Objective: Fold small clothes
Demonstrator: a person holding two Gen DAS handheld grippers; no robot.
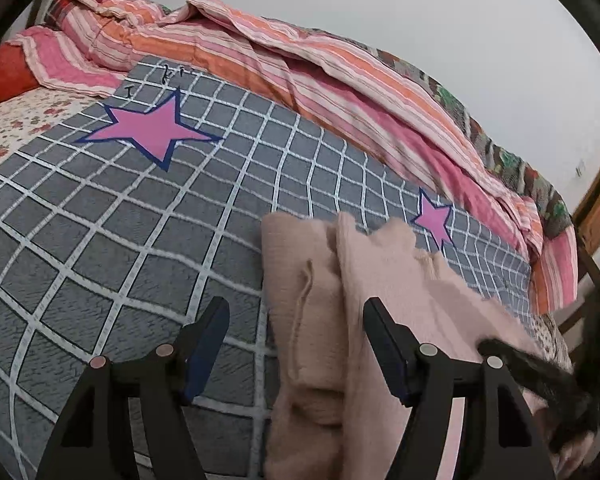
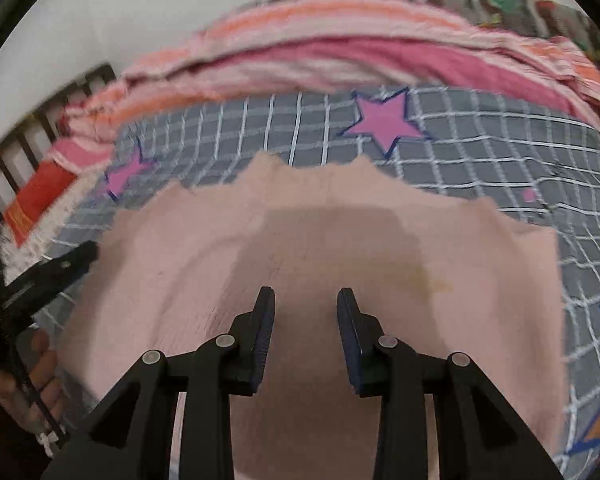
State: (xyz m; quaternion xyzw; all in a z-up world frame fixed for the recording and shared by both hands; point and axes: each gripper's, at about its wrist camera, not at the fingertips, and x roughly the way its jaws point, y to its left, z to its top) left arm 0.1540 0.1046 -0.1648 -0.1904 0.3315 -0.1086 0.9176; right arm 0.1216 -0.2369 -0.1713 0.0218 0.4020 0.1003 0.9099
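Note:
A pale pink knit garment (image 1: 328, 308) lies on the grey checked blanket (image 1: 112, 216), partly folded, with a raised fold along its middle. My left gripper (image 1: 296, 312) is open over its left edge, holding nothing. In the right wrist view the garment (image 2: 320, 232) spreads wide below my right gripper (image 2: 306, 300), which is open and empty just above it. The other gripper (image 2: 60, 264) shows at the left edge of that view, and the right gripper (image 1: 548, 372) shows blurred at the lower right of the left wrist view.
A rumpled pink and orange striped quilt (image 1: 300, 68) lies along the far side of the bed. Pink stars (image 1: 152, 128) mark the blanket. A dark slatted headboard (image 2: 32, 128) and a red pillow (image 2: 40, 196) stand at the left. A white wall is behind.

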